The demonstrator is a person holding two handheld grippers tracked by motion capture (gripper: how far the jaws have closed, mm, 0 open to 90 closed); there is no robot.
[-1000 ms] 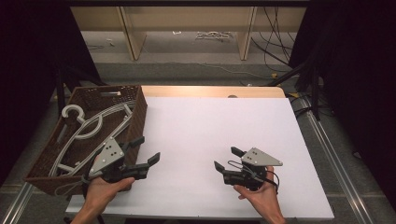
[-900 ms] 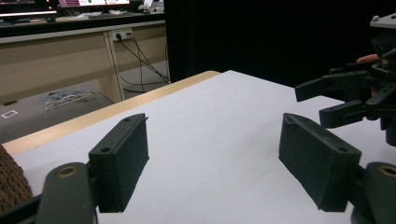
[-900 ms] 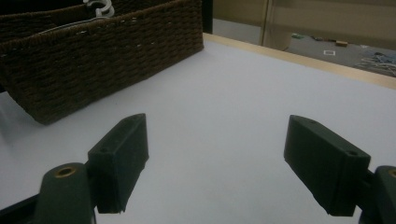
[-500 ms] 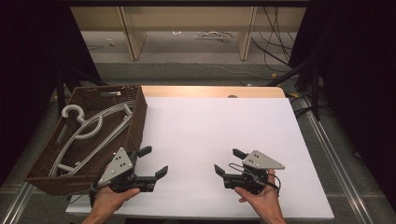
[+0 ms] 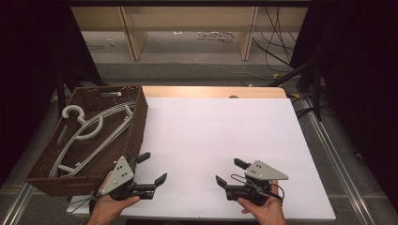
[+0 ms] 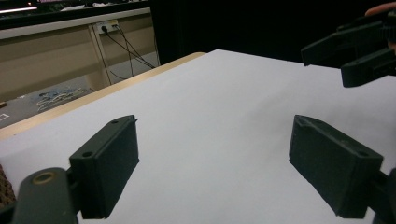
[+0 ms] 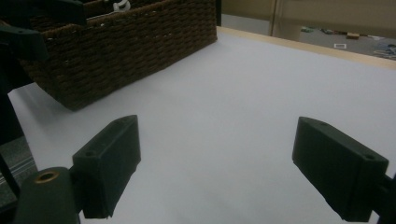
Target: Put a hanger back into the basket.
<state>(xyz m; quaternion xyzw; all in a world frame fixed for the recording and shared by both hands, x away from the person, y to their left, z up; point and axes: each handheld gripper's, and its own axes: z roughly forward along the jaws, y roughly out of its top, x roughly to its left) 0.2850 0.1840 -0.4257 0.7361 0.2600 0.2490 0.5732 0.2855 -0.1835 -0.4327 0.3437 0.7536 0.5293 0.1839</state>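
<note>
Left gripper (image 5: 152, 168): I hold it low over the near edge of the white table (image 5: 220, 136), jaws spread wide with bare tabletop between them; they have just been opening and nothing sits in them.
Right gripper (image 5: 228, 171): I keep it well to the side of the left one, its jaws also just spread to full width and empty, pointing across the table toward the basket.
Hangers (image 5: 91, 129): several pale grey ones lie flat and overlapped inside the wicker basket (image 5: 136, 123), just beyond and outboard of my left gripper; the hooks sit at the far end, away from the tool.
Basket as seen from the right gripper view: its woven wall (image 7: 126, 44) stands ahead and off to one side of my jaws, with a bit of white hanger hook (image 7: 119, 4) showing over the rim.
Handling, my judgement: the hangers look like light, stiff plastic, smooth enough to slide in the pads, and tangled enough that lifting one may drag its neighbours.
Where I would grip: on a straight shoulder arm or the neck just under the hook, pads across the thin bar, not on the curved hook itself.
Caution: the basket wall stands between the tool and the hangers, so I judge the approach must come from above.
</note>
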